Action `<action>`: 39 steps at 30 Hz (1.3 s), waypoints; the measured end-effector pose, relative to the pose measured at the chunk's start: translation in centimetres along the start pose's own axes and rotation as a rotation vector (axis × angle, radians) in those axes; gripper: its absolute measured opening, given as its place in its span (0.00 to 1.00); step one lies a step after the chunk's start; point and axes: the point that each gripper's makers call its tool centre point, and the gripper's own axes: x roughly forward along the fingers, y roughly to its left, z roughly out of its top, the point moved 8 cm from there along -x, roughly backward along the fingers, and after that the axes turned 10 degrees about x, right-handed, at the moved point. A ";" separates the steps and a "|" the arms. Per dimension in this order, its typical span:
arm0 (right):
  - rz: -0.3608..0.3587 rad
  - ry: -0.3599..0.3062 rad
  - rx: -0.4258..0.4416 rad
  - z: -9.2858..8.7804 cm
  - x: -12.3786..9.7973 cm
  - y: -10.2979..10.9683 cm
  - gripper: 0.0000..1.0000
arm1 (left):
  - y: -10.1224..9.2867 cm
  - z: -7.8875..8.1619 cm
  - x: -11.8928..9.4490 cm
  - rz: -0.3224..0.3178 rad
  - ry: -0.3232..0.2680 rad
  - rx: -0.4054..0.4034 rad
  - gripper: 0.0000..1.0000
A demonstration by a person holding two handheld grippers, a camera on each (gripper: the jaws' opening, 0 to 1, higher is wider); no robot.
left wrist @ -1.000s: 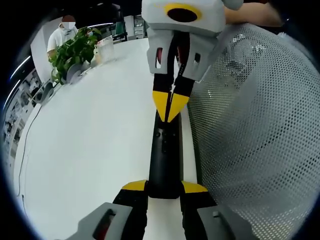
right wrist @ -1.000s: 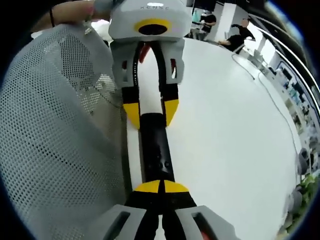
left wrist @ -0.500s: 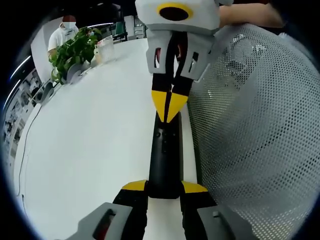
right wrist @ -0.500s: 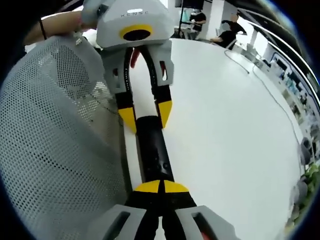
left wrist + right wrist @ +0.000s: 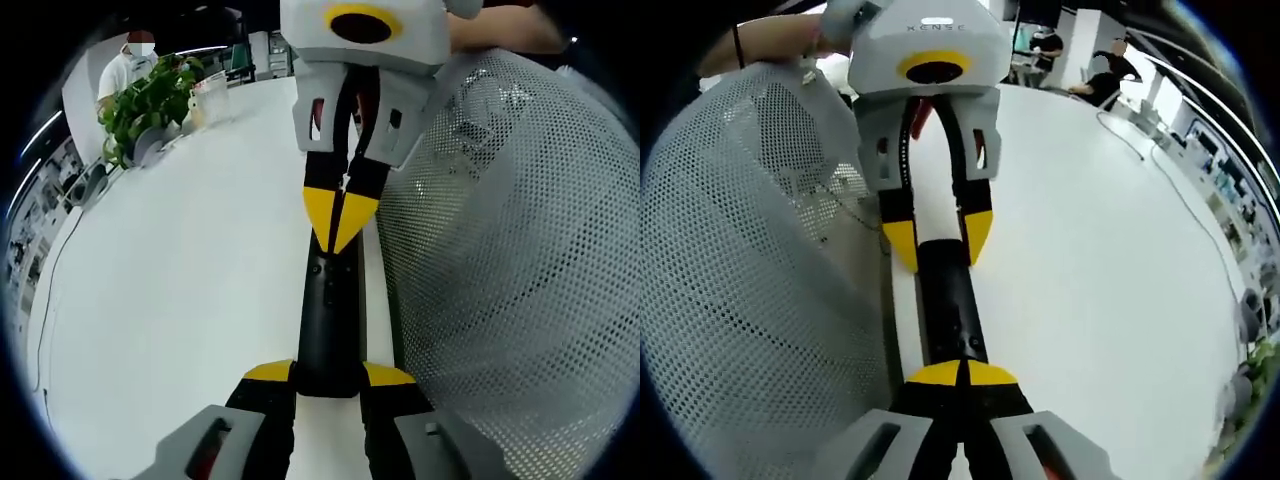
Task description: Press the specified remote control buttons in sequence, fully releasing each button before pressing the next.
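A long black remote [image 5: 328, 320] lies along the white table's [image 5: 180, 300] edge. My left gripper [image 5: 328, 373] is shut on its near end, one yellow tip on each side. From above comes my right gripper [image 5: 340, 225], shut, its joined yellow tips pointing down onto the remote's far part just beyond the small buttons. In the right gripper view my right gripper [image 5: 960, 375] shows its closed tips over the remote [image 5: 945, 310], and the left gripper [image 5: 938, 245] clamps the remote's other end. Whether the tips press a button I cannot tell.
White mesh fabric [image 5: 500, 260] of a person's clothing bulges beside the remote, also as mesh fabric [image 5: 750, 260] in the right gripper view. A green plant [image 5: 150, 100] and a person [image 5: 125, 65] are at the table's far end. Other people [image 5: 1110, 75] sit beyond the table.
The right gripper's shut tips have shifted slightly along the remote, and its view has swung a little. The left gripper's hold on the remote is unchanged.
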 end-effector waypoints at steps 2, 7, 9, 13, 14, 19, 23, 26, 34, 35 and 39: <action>0.002 -0.003 -0.001 0.0 0.0 0.0 0.00 | 0.0 0.0 0.0 0.000 0.000 0.001 0.25; -0.014 -0.003 -0.062 0.0 0.0 0.3 0.00 | 0.0 0.0 0.0 -0.001 0.001 -0.001 0.25; -0.014 0.006 -0.088 0.1 0.0 0.3 0.00 | 0.0 0.0 0.0 0.000 0.000 -0.002 0.25; -0.019 0.015 -0.126 0.2 0.0 0.5 0.00 | 0.0 0.0 0.0 0.000 -0.001 -0.005 0.25; -0.020 0.014 -0.137 0.3 0.0 0.6 0.00 | 0.0 0.0 0.0 0.000 -0.002 -0.006 0.25; 0.053 -0.005 -0.167 0.8 0.4 1.9 0.00 | 0.0 0.0 0.0 0.000 -0.002 -0.006 0.25; 0.029 0.010 -0.204 0.7 0.4 1.8 0.00 | -0.1 0.0 -0.1 0.000 -0.001 -0.004 0.25; 0.016 0.015 -0.295 0.7 0.4 2.0 0.00 | -0.1 0.0 -0.1 0.000 0.000 -0.003 0.25; 0.002 0.042 -0.386 0.9 0.9 2.5 0.00 | 0.0 0.0 0.0 -0.001 0.000 0.002 0.25; 0.007 0.037 -0.366 0.9 0.8 2.4 0.00 | 0.0 0.0 0.0 -0.001 0.000 0.002 0.25; 0.026 0.015 -0.293 0.9 0.7 2.1 0.00 | 0.0 0.0 0.0 0.000 0.000 0.003 0.25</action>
